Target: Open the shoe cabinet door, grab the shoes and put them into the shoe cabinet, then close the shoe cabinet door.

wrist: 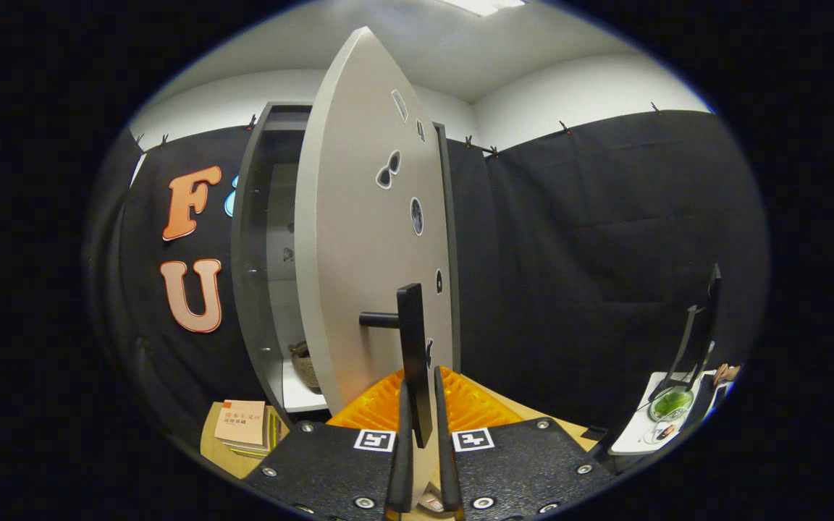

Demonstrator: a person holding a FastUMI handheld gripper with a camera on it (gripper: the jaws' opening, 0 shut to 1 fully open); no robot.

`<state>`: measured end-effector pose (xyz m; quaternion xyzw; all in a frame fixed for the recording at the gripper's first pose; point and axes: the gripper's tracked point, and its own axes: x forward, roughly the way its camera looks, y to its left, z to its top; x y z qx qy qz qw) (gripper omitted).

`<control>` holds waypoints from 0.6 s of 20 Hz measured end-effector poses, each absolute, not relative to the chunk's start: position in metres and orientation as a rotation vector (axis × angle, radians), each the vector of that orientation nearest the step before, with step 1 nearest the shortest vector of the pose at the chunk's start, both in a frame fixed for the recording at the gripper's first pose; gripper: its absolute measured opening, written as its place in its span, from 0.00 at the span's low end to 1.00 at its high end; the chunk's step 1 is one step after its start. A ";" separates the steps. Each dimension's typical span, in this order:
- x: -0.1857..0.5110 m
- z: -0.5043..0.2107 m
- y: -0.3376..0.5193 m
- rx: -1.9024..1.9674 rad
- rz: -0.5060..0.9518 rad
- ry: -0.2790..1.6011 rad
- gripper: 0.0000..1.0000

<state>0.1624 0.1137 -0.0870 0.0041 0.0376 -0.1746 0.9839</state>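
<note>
Gripper (424, 405) narrow, fingers closed on door handle (413, 347). Cabinet door (366, 239) half open, swung toward near side; cabinet (258, 246) behind at left, dark shoe (306, 364) on low shelf. Risk: handle slips out if pull angle drifts off door's arc.

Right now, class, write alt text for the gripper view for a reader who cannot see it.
The gripper is closed on the black vertical bar handle of a grey shoe cabinet door, which stands partly open. Inside the grey shoe cabinet, a brown shoe rests on a white shelf.
</note>
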 end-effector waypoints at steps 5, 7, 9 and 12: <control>0.142 -0.087 0.071 0.028 -0.358 0.068 0.14; 0.140 -0.086 0.060 0.038 -0.310 0.068 0.15; 0.138 -0.087 0.049 0.058 -0.257 0.070 0.15; 0.135 -0.087 0.022 0.051 -0.197 0.075 0.14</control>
